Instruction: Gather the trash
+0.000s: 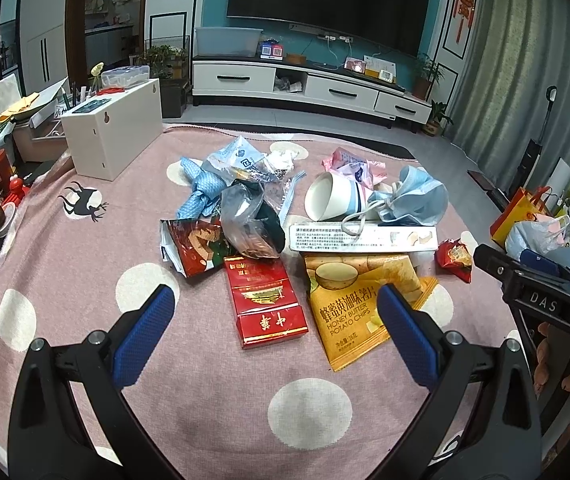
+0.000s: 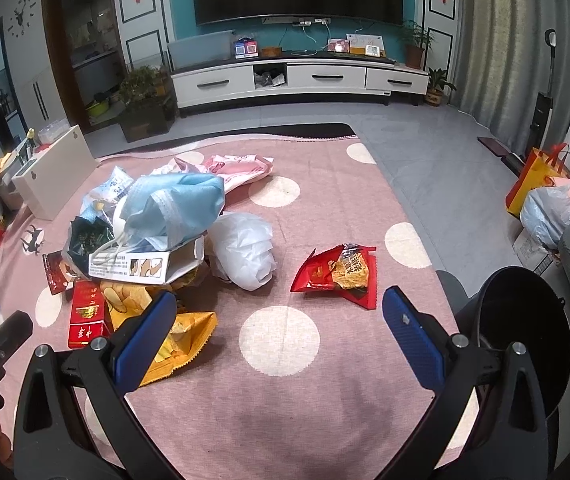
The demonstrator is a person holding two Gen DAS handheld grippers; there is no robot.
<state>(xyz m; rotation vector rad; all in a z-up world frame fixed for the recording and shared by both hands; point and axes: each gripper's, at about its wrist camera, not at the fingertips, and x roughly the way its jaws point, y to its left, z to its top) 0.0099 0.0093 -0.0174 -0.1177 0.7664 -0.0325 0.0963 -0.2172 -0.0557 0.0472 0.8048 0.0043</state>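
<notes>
One red cigarette pack, one chip bag, one cup.

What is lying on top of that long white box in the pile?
A crumpled blue face mask rests on the white box, its ear loops trailing over the edge. A yellow chip bag pokes out beneath; anything else under the box is hidden.

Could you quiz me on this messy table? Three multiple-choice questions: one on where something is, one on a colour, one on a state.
1. Where does the blue face mask lie?
A. on the white box
B. on the floor
C. in the bin

2. What colour is the cigarette pack?
A. green
B. red
C. white

3. How does the paper cup stand?
A. upright
B. upside down
C. tipped on its side

Answers: 1 A, it rests on the white box. 2 B, its faces are red. 3 C, its mouth faces sideways.
</notes>
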